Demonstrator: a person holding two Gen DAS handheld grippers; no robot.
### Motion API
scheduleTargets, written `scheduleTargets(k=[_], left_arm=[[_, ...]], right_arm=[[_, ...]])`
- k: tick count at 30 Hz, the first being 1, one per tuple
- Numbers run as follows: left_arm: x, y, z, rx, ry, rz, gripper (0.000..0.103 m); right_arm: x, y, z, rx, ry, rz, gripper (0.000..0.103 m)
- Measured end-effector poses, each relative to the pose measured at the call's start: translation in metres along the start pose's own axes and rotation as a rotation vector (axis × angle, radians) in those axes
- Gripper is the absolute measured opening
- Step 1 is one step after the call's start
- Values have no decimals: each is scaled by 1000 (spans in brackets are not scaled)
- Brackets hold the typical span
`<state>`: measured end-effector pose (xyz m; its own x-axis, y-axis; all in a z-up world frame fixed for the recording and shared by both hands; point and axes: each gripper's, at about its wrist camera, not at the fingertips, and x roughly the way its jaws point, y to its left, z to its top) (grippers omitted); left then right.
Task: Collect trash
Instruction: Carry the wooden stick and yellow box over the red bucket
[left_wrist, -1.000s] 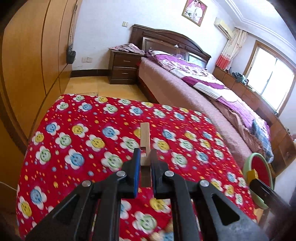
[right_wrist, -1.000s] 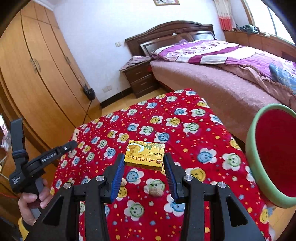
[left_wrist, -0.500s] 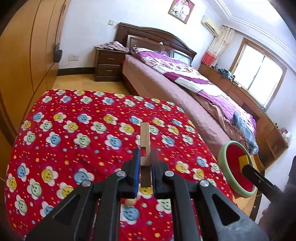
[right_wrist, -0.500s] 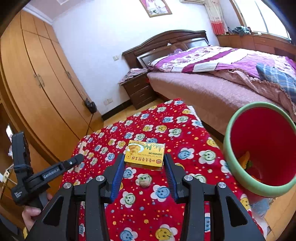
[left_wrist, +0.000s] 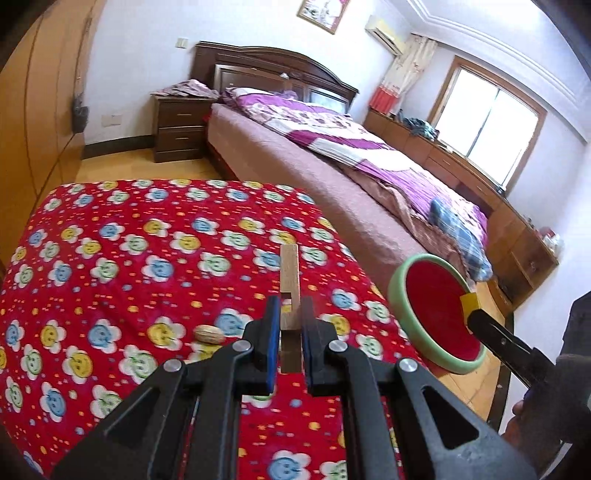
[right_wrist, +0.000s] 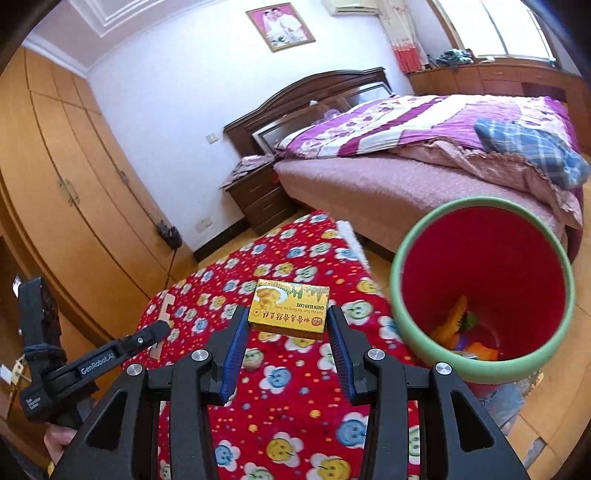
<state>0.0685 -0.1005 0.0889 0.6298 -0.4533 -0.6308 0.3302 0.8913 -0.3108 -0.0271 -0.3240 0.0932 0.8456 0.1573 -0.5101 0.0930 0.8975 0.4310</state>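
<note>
Holding scraps: red bin (right_wrist: 484, 258)

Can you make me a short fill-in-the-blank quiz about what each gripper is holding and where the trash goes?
1. The left gripper is shut on a thin ____ strip.
2. The right gripper holds a ____ box labelled green bean cake.
3. The bin has a red inside and a ____ rim.
4. A ____ lies on the red flowered cloth left of the left gripper.

Missing words: wooden; yellow; green; peanut
</note>
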Motion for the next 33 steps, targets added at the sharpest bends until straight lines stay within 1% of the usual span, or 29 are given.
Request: scheduleTargets(k=[12,20,27,33], left_arm=[[28,-61,-7,95,52,-71,10],[53,-100,-10,146,88,-111,10],[78,-138,-13,213,116,-155,10],[106,-162,-17,245,145,-188,10]], right_arm=[[-21,-56,1,84,-32,-77,43],[-24,-92,-1,140,-32,-124,43],[-24,-127,-5,199,-30,-177,46],[-22,-141,-8,217,-21,-197,46]])
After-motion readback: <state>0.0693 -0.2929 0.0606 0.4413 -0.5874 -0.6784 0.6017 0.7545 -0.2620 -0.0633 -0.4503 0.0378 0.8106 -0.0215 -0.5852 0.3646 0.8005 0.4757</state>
